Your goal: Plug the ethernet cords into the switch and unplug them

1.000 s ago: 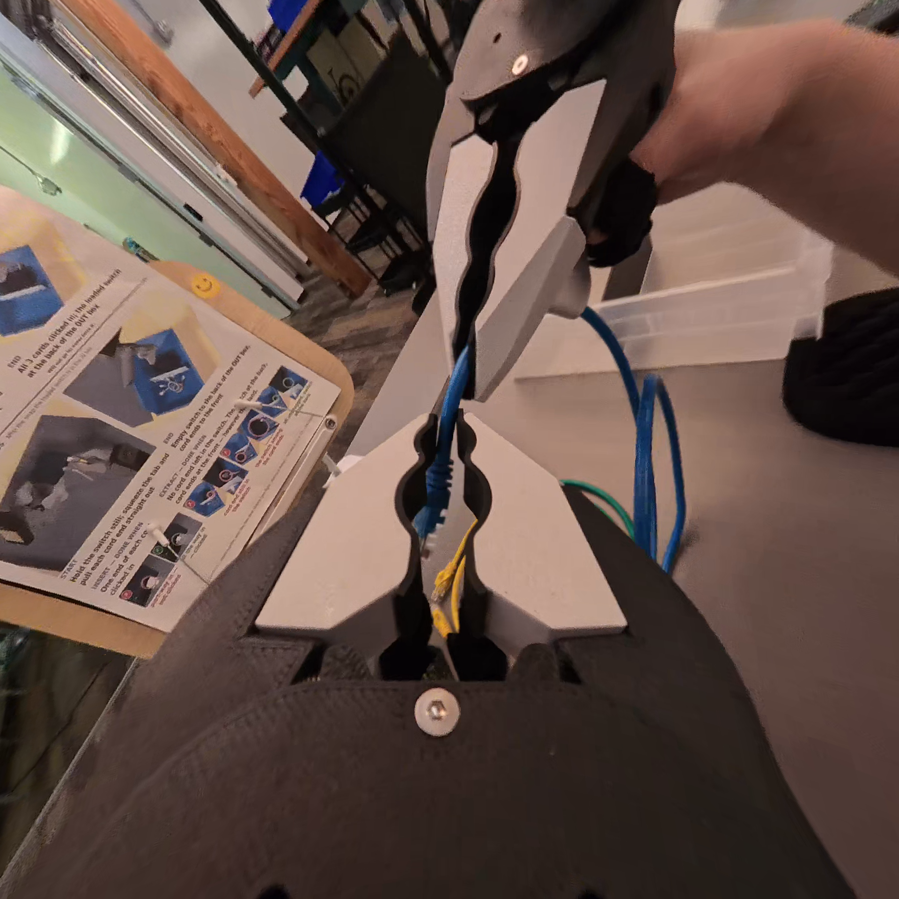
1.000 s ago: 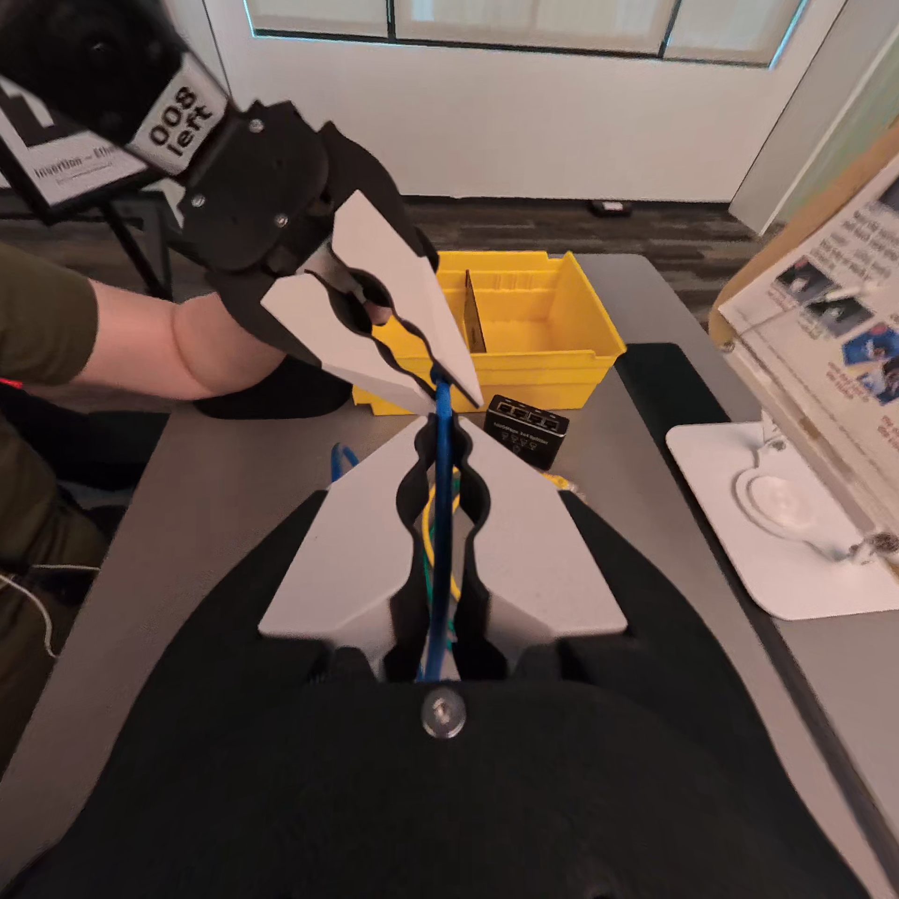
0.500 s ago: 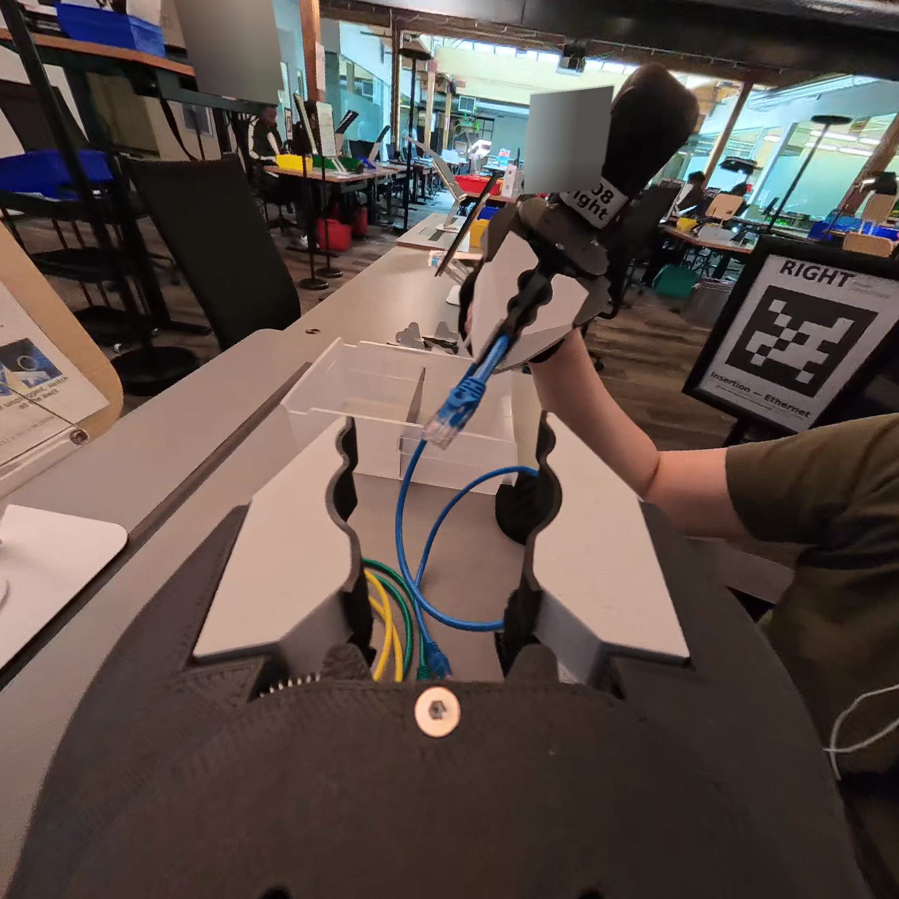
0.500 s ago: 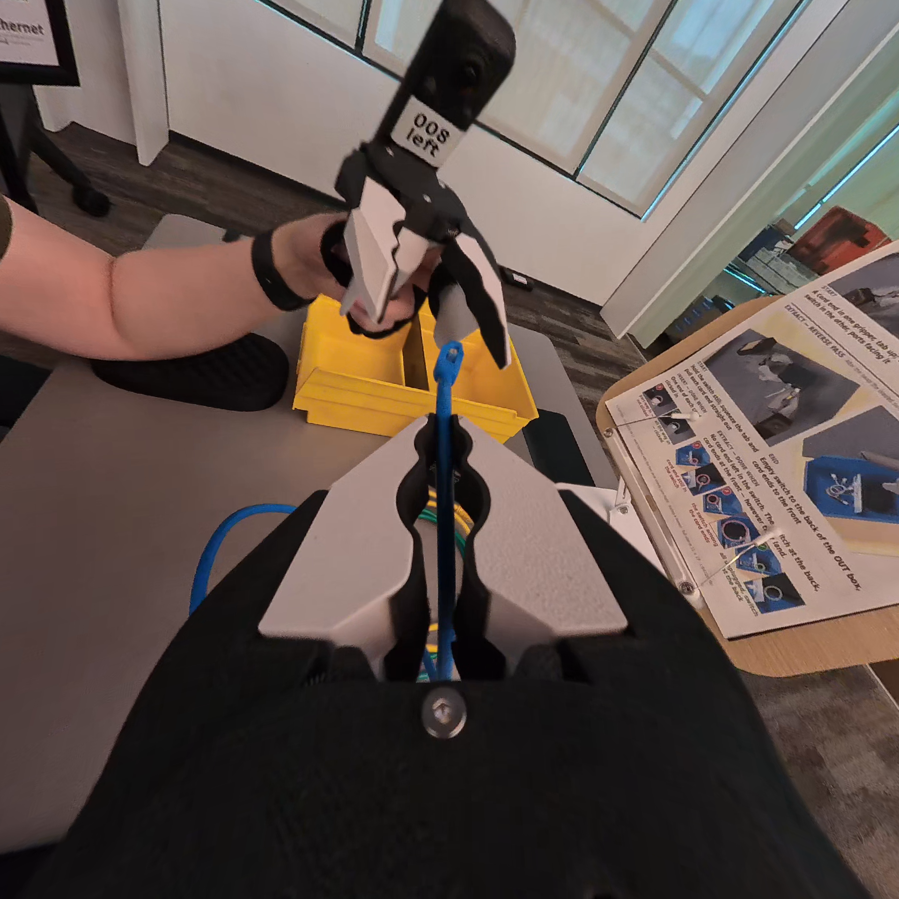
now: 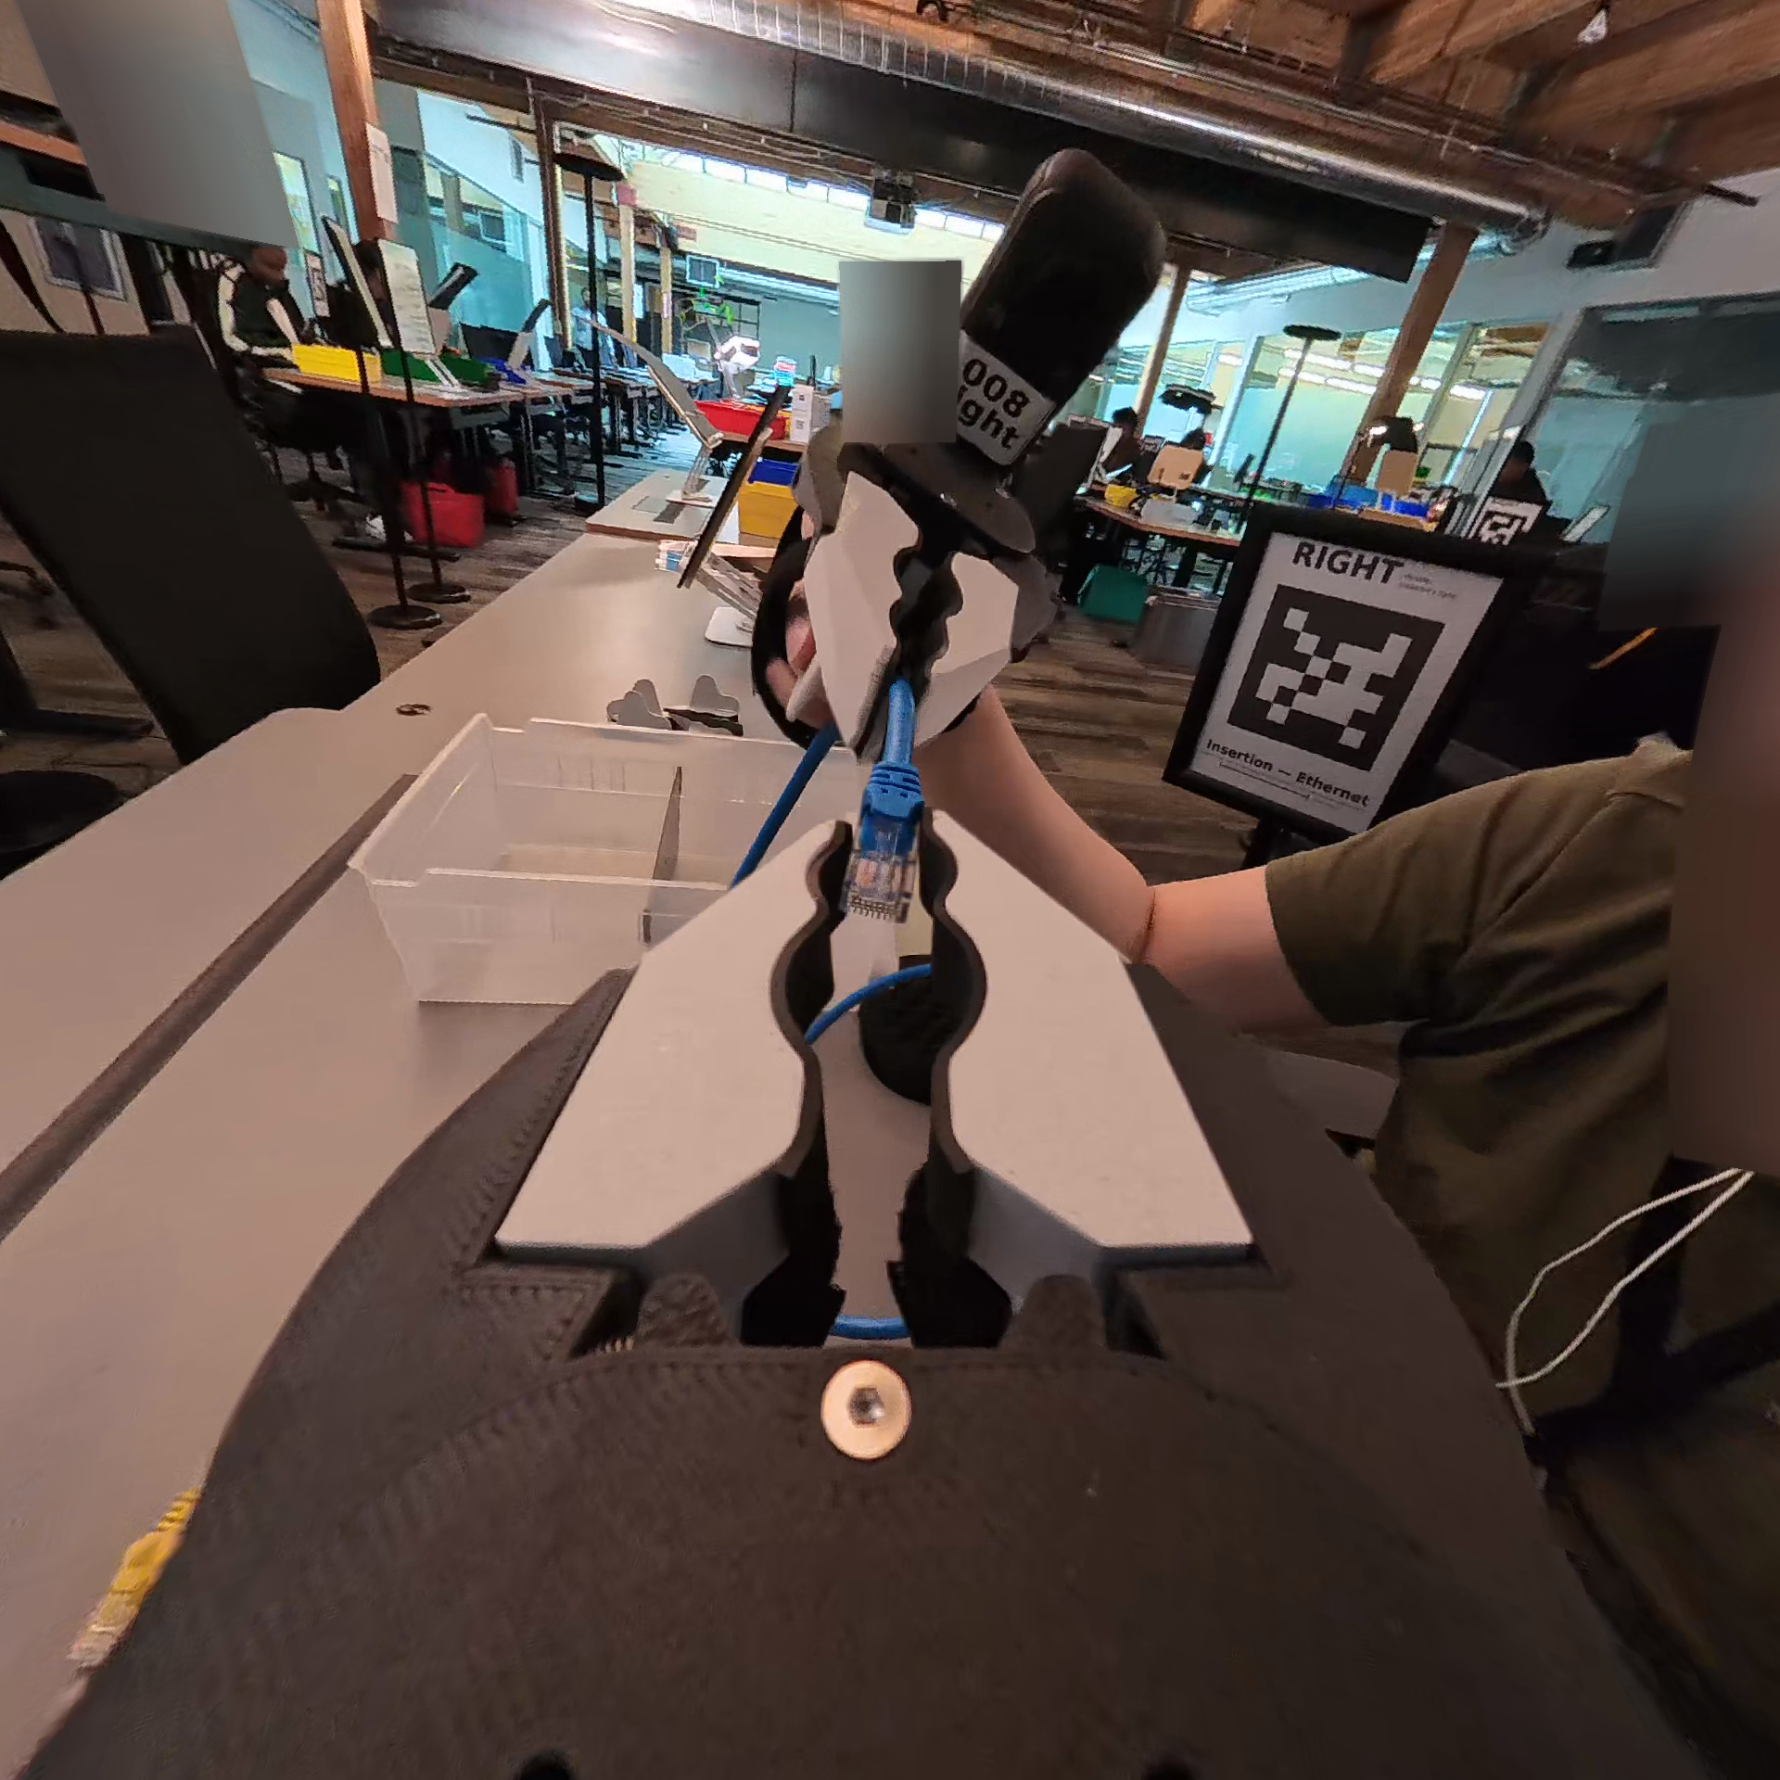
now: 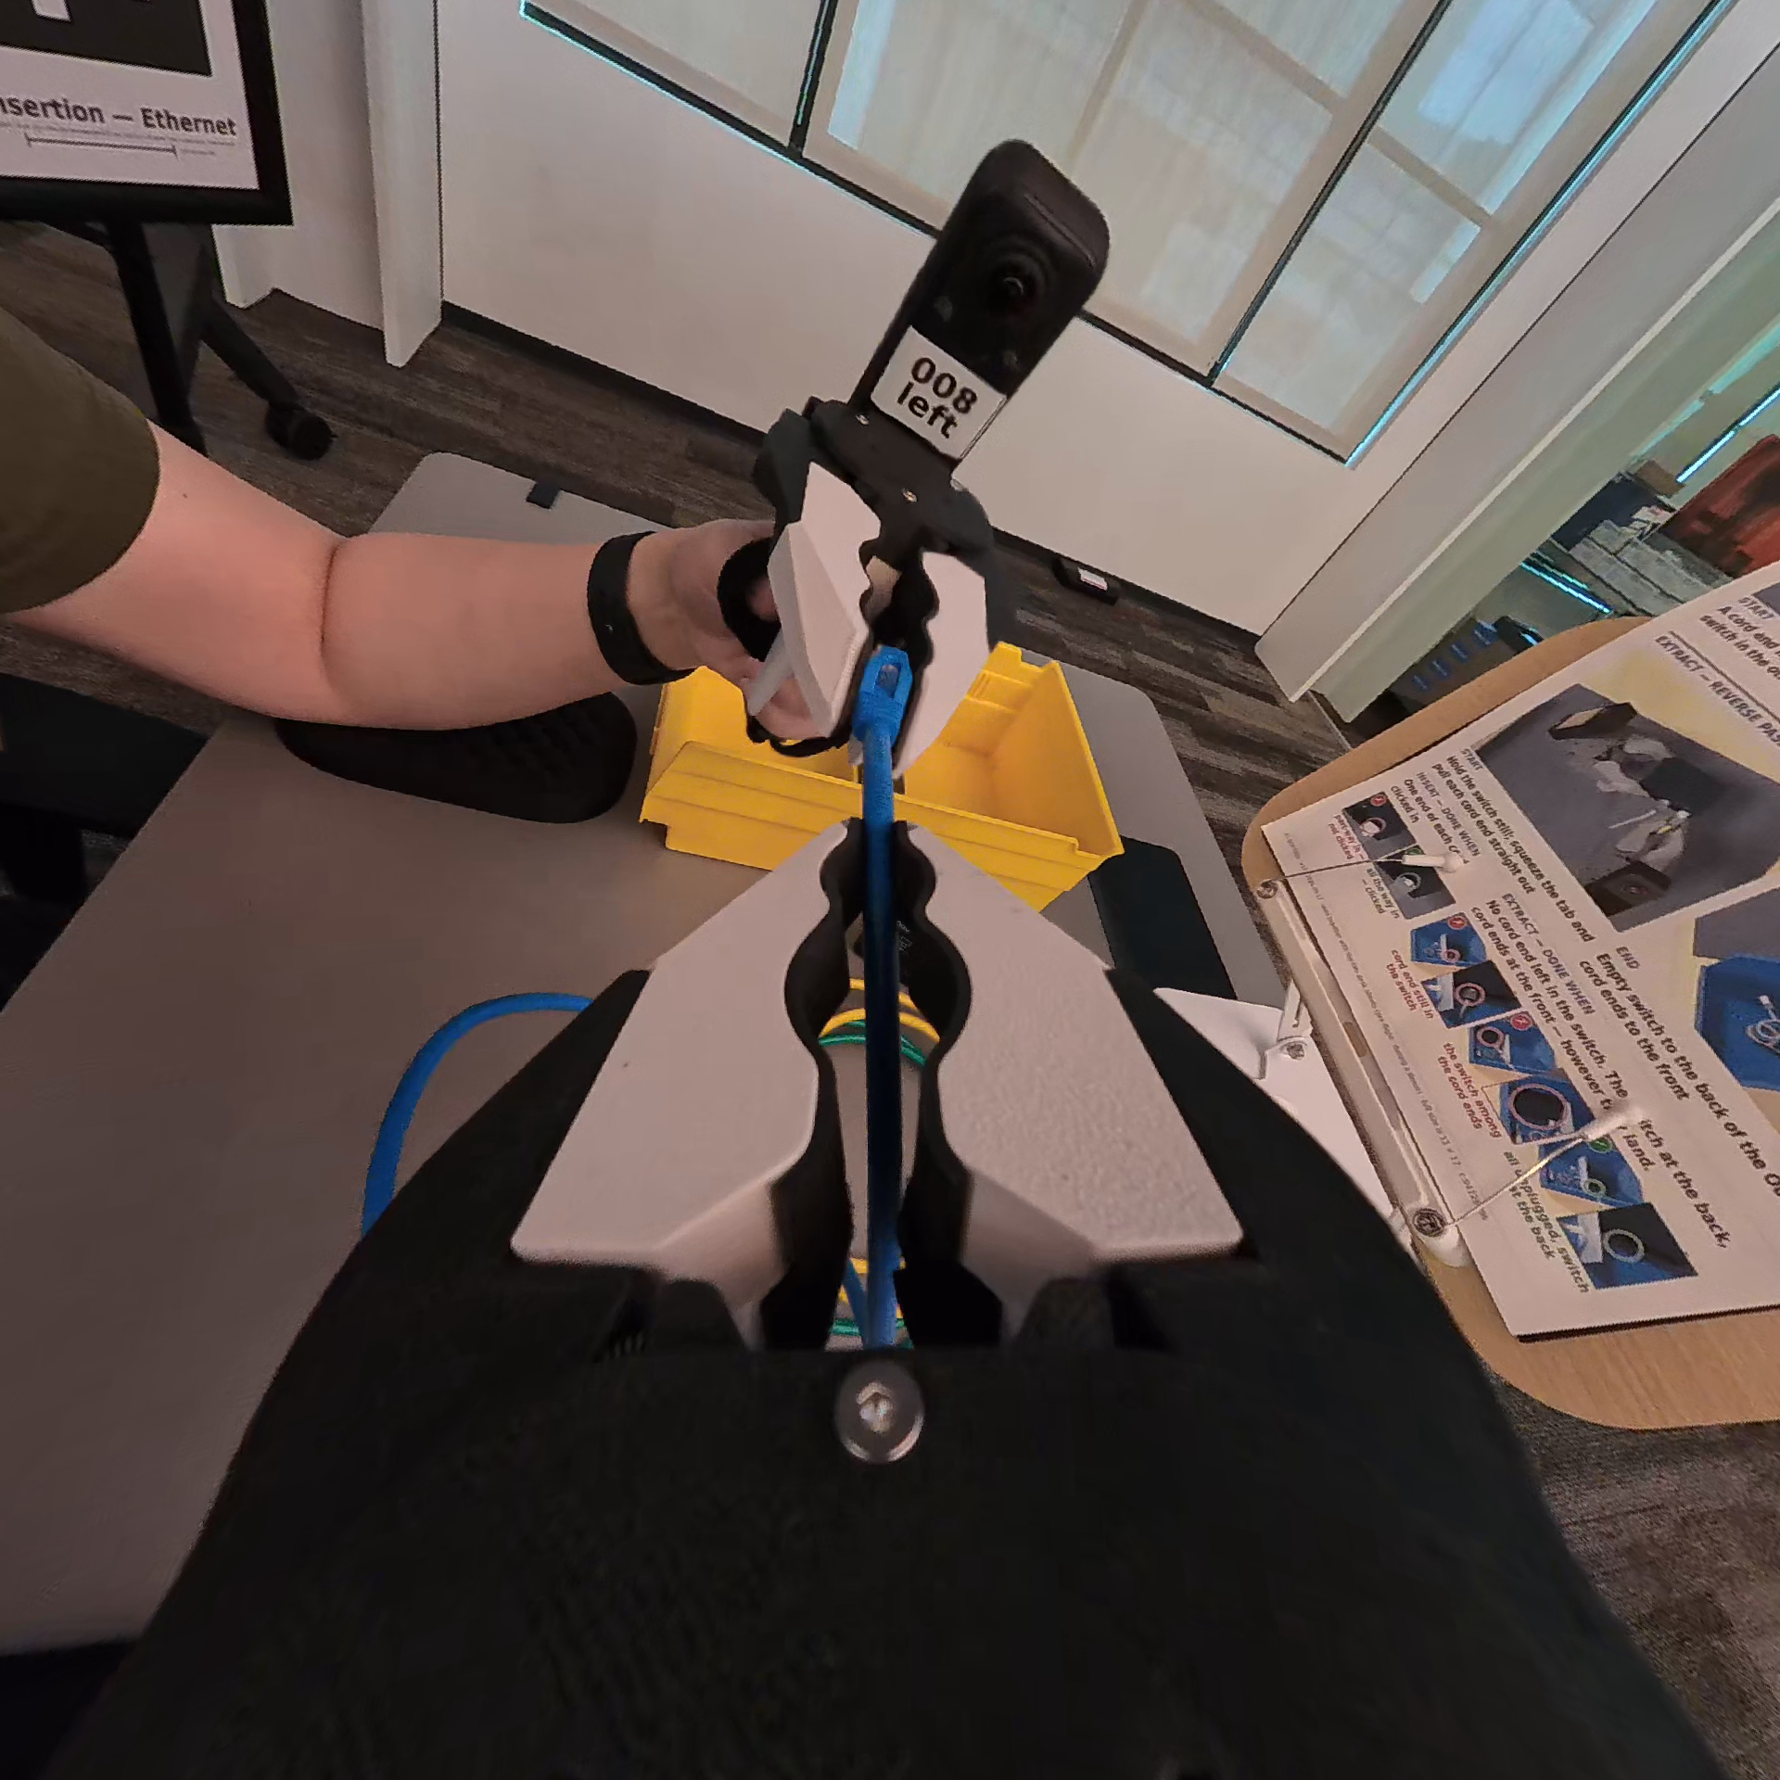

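Our right gripper has its fingers clamped on the blue cord, raised above the counter; its plug sits between the left gripper's parted fingers. Closing off-centre could twist it loose.

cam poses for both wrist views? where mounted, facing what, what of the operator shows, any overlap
Left wrist view: on the left gripper, looking along its fingers at the right gripper, the clear bin and the office; forearm and olive sleeve show.
Right wrist view: on the right gripper, facing the left gripper, the yellow bin and the windows; forearm with black wristband shows.
Shared: the blue ethernet cord, its plug between the left fingers, and the grey table.
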Available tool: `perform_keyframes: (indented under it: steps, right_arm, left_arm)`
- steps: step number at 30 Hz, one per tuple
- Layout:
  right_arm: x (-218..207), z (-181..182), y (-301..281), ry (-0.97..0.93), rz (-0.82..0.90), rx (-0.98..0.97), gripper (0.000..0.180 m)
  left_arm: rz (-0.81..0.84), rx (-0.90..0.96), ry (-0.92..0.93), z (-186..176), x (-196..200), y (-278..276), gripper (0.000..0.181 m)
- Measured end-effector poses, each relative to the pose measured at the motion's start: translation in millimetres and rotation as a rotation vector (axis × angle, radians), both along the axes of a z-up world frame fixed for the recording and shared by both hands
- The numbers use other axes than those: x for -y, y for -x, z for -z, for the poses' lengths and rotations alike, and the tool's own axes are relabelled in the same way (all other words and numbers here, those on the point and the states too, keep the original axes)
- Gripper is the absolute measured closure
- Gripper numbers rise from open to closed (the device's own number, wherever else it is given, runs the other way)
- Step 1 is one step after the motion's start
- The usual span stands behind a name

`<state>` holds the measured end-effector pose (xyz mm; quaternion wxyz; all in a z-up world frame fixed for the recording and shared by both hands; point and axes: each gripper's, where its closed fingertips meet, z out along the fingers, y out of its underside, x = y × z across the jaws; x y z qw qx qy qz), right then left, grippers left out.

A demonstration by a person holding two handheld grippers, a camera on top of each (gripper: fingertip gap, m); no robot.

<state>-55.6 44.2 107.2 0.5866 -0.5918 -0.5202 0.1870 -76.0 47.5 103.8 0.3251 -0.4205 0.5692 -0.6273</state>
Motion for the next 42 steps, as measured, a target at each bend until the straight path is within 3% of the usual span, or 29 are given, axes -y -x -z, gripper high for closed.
perform_keyframes:
  steps: [4,8,10,12,15,18,20,22,25,28,33,42]
  right_arm:
    - [9.6,5.3,3.5,0.018,-0.065,0.013,0.173]
    - [56.1,-32.9,10.6,-0.051,-0.307,-0.191,0.111]
    - [66.9,-54.2,2.2,-0.064,-0.364,-0.327,0.1]
    - [51.1,-65.0,-9.8,-0.057,-0.313,-0.451,0.092]
    - [3.3,-52.9,-21.5,-0.044,-0.148,-0.508,0.101]
    - [-39.7,-7.0,-10.9,-0.095,0.018,-0.311,0.113]
    - [-40.8,21.5,14.8,-0.115,-0.029,-0.178,0.116]
    - [-20.2,36.4,44.0,-0.048,-0.185,-0.138,0.115]
    - [16.0,21.7,65.1,0.091,-0.423,-0.284,0.107]
    - [31.2,-4.5,66.1,0.139,-0.544,-0.459,0.112]
    - [14.6,-31.2,54.3,0.04,-0.406,-0.603,0.138]
    - [-2.5,-35.7,40.3,0.1,-0.301,-0.622,0.154]
  left_arm:
    - [0.012,-0.003,-0.082,-1.5,9.0,4.1,0.17]
    - [0.053,-0.009,-0.181,-2.4,28.2,10.0,0.171]
    - [0.077,0.001,-0.195,-6.3,38.6,11.6,0.171]
    - [0.104,0.009,-0.2,-9.3,49.1,12.5,0.171]
    - [0.124,0.03,-0.205,-14.6,60.5,13.0,0.171]
    - [0.111,0.069,-0.206,-23.2,62.6,14.8,0.171]
    - [0.059,0.098,-0.221,-28.5,54.9,15.5,0.171]
    - [0.023,0.119,-0.228,-32.5,45.7,18.4,0.171]
    - [0.001,0.117,-0.219,-33.5,35.6,21.7,0.171]
    - [-0.034,0.117,-0.216,-33.6,27.7,20.3,0.17]
    - [-0.07,0.124,-0.169,-38.9,17.2,22.9,0.17]
    - [-0.122,0.057,-0.159,-32.1,6.6,20.6,0.17]
